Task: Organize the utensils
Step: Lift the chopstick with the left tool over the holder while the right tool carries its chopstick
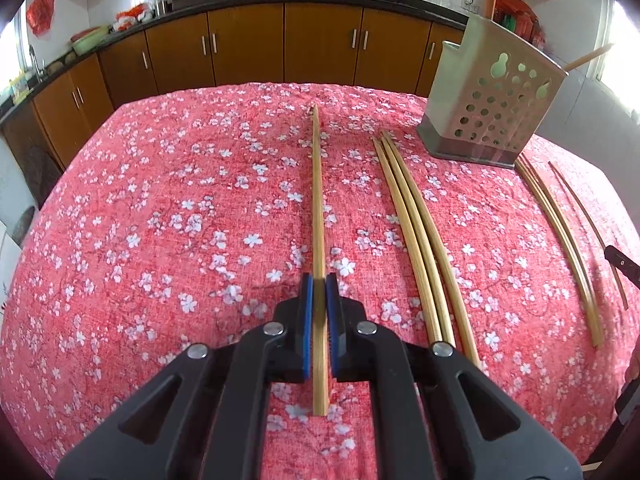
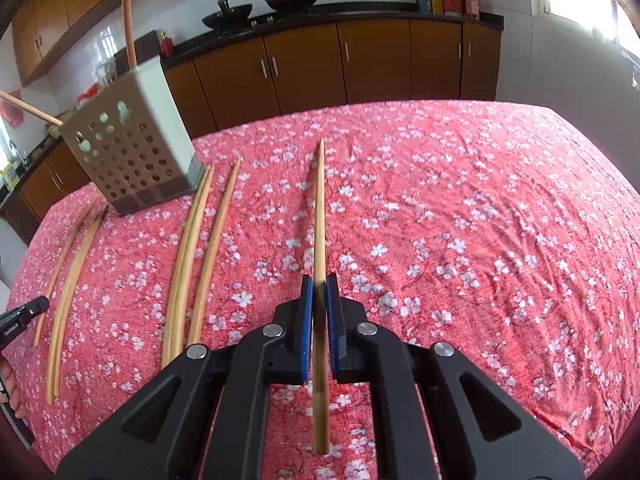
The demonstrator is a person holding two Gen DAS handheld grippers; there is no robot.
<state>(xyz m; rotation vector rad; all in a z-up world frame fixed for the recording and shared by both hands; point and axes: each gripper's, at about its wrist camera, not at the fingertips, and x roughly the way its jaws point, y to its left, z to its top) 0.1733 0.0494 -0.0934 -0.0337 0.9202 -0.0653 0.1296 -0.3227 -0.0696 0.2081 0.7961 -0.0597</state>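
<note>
My left gripper [image 1: 319,282] is shut on a bamboo chopstick [image 1: 318,216] that points away over the red flowered tablecloth [image 1: 160,220]. My right gripper [image 2: 319,282] is shut on another bamboo chopstick [image 2: 320,216], also pointing away. A perforated grey utensil holder [image 1: 488,96] stands at the far right in the left wrist view and at the far left in the right wrist view [image 2: 132,148], with two chopsticks sticking out of it. Loose chopsticks [image 1: 416,232] lie between the grippers, seen too in the right wrist view [image 2: 196,248].
More loose chopsticks [image 1: 560,240] lie in front of the holder, and in the right wrist view [image 2: 72,276] at the left. The other gripper's tip shows at each view's edge [image 1: 620,264] [image 2: 24,312]. Brown kitchen cabinets [image 1: 280,40] stand behind the table.
</note>
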